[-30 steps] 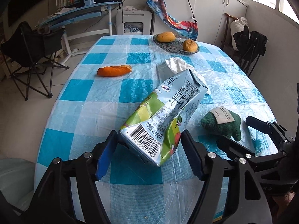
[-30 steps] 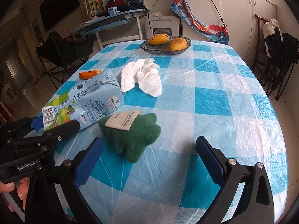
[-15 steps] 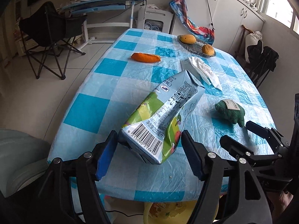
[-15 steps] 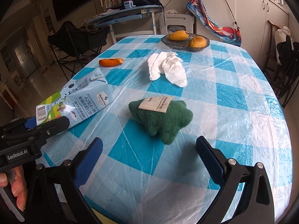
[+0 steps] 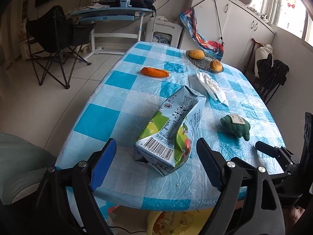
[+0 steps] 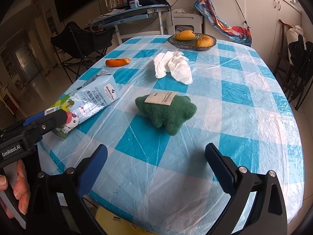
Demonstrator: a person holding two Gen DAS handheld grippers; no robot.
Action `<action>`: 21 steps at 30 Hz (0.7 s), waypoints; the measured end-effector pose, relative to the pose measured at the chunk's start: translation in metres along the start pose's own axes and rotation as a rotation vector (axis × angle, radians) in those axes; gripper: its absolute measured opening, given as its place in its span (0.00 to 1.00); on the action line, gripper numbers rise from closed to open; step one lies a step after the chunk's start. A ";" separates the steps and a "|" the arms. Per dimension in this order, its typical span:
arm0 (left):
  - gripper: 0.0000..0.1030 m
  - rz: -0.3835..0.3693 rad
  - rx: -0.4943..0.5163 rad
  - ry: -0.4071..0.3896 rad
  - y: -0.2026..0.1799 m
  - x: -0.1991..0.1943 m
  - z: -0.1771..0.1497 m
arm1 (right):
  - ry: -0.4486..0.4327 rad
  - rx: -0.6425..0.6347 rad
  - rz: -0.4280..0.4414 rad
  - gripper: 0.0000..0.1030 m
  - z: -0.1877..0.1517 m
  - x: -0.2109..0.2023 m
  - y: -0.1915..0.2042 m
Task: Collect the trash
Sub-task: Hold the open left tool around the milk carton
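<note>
A crushed milk carton (image 5: 172, 131) lies on the blue checked table (image 5: 109, 121) near its front edge; it also shows in the right wrist view (image 6: 88, 101). My left gripper (image 5: 156, 160) is open, its fingers standing apart on either side of the carton's barcode end, not touching it. Crumpled white tissues (image 6: 173, 66) lie mid-table, also in the left wrist view (image 5: 212, 87). An orange peel (image 5: 154, 72) lies at the far left. My right gripper (image 6: 155, 168) is open and empty above the table's front edge, before a green plush toy (image 6: 166, 111).
A glass fruit dish (image 6: 192, 39) with two fruits stands at the far end. A yellow bin (image 5: 176, 223) shows under the table's front edge. A folding chair (image 5: 56, 41) and a desk (image 5: 109, 14) stand at the left rear. Chairs (image 6: 297, 62) line the right side.
Both grippers pulled back toward the table's front edge. My left gripper has opened and let go of the carton, which now rests on the table.
</note>
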State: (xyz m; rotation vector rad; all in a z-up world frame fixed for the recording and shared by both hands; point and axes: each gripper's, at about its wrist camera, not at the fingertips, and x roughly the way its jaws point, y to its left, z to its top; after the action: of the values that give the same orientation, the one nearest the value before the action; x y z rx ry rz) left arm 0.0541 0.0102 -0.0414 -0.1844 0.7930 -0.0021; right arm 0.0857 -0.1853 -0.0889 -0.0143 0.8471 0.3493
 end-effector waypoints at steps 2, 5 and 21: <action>0.79 -0.002 -0.011 0.003 0.002 0.002 0.001 | -0.002 -0.009 0.004 0.93 0.000 0.002 0.003; 0.79 -0.005 -0.015 0.010 0.001 0.005 0.001 | -0.002 -0.025 0.021 0.93 0.001 0.004 0.007; 0.79 0.007 -0.050 0.003 0.005 0.013 0.008 | -0.018 -0.033 0.039 0.93 0.006 0.003 0.007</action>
State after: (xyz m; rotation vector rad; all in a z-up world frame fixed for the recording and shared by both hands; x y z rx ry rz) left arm 0.0687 0.0159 -0.0456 -0.2286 0.7973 0.0243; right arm 0.0900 -0.1768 -0.0865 -0.0250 0.8252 0.3995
